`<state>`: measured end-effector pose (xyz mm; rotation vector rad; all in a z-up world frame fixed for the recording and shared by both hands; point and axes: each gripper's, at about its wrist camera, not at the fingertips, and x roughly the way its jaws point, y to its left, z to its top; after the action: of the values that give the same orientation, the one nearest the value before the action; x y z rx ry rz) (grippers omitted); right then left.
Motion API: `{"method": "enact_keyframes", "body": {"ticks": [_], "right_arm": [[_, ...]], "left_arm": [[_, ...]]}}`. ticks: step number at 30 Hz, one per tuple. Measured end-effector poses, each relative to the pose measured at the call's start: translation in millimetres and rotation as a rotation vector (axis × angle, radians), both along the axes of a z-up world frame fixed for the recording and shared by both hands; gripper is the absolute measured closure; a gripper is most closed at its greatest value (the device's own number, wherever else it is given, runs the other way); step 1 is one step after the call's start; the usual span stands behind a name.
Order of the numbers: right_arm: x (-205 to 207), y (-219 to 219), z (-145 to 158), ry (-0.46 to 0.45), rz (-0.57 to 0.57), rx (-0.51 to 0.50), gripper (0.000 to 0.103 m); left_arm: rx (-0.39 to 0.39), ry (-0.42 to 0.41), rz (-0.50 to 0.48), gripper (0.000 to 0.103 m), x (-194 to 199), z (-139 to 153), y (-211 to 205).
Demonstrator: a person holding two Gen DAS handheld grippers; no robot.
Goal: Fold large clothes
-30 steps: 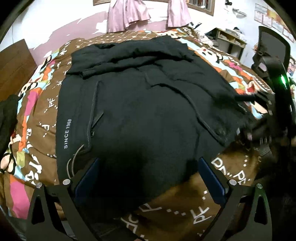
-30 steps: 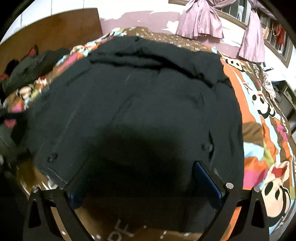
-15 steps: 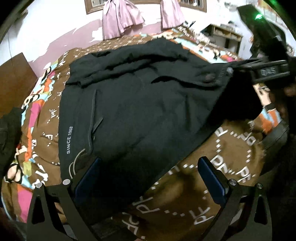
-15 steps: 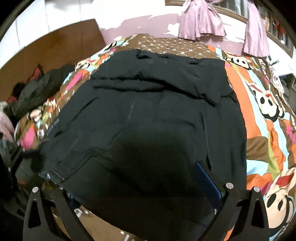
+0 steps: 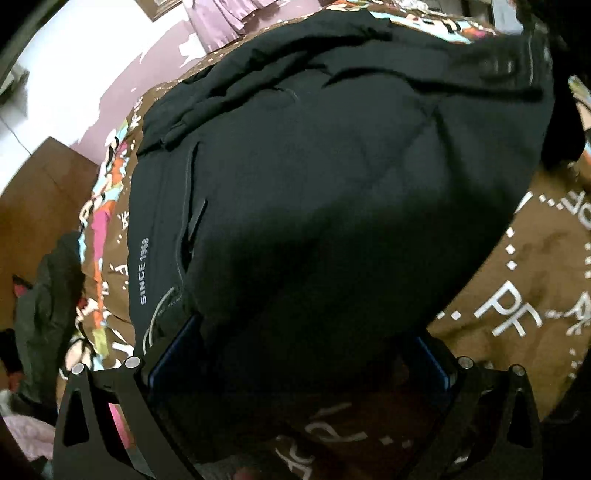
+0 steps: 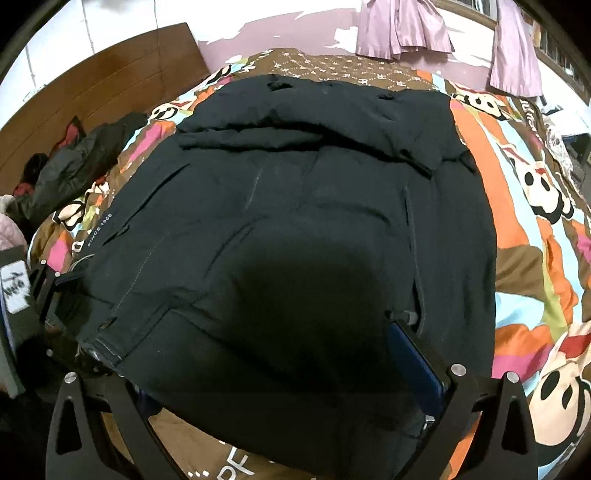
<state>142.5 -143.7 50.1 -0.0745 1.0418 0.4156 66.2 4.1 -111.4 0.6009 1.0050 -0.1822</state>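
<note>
A large black garment (image 5: 314,192) with "SINCE 1968" printed on it lies spread on a patterned bedspread (image 5: 517,295). My left gripper (image 5: 303,358) is at its near left corner by the drawstring, fingers wide apart, with cloth lying over and between them. In the right wrist view the garment (image 6: 295,206) covers the middle of the bed. My right gripper (image 6: 280,380) is open too, and the waistband edge (image 6: 107,328) with its button drapes across its fingers. That edge (image 5: 517,62) stands raised at the top right of the left wrist view. The left gripper (image 6: 51,284) shows at the garment's left corner.
A dark jacket (image 6: 74,162) lies heaped at the bed's left side, below a wooden headboard (image 6: 103,81). Purple curtains (image 6: 402,26) hang on the far wall. The bedspread (image 6: 535,206) lies bare to the right of the garment.
The right gripper has raised the garment's right waistband edge off the bed and carried it up and inward. The left wrist view has tilted and moved closer over the cloth.
</note>
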Motion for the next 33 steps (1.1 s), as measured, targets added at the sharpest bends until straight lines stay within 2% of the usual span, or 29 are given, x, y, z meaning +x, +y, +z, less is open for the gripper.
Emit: {"method": "enact_keyframes", "body": {"ticks": [7,12,13,14,15,16,17,19,22,26,30,33], "right_arm": [[3.9,-5.7,2.9,0.001,-0.033,0.033,0.0],[0.7,-8.6,-1.3,0.009,-0.029,0.029,0.0],[-0.4,-9.6,-3.7,0.014,-0.028,0.03,0.0],[-1.8,-10.7,-6.6,0.021,-0.027,0.034,0.0],[-2.8,-12.1,-9.3,0.028,-0.027,0.042,0.0],[-4.1,-14.0,-12.7,0.038,-0.026,0.054,0.0],[-5.4,-14.8,-15.7,0.048,-0.023,0.063,0.0],[-10.4,-16.1,-22.3,0.064,-0.009,0.074,0.0],[-20.7,-16.0,-27.4,0.066,0.036,0.094,0.0],[-35.7,-11.9,-33.1,0.042,0.078,0.083,0.0],[-45.1,-1.4,-39.7,-0.02,0.061,0.024,0.0],[-45.8,9.7,-39.6,-0.074,0.038,-0.033,0.0]], "left_arm": [[0.139,-0.13,-0.052,0.001,-9.6,-12.1,-6.6],[0.165,-0.215,-0.051,0.003,-8.1,-5.0,-1.1],[0.159,-0.226,-0.046,0.012,-7.3,-2.7,0.8],[0.147,-0.241,-0.041,0.026,-6.0,1.4,4.5],[0.139,-0.26,-0.039,0.033,-4.8,5.4,8.0],[0.144,-0.284,-0.039,0.049,-3.7,8.3,10.3],[0.152,-0.31,-0.048,0.057,-3.2,11.1,11.1],[0.148,-0.34,-0.072,0.06,-2.1,17.1,13.8],[0.097,-0.344,-0.074,0.07,-4.9,28.2,11.8],[-0.025,-0.322,-0.088,0.083,1.1,53.3,17.9],[-0.052,-0.32,-0.144,0.087,0.0,77.1,1.6],[-0.1,-0.285,-0.164,0.088,11.1,98.8,-2.3]]}}
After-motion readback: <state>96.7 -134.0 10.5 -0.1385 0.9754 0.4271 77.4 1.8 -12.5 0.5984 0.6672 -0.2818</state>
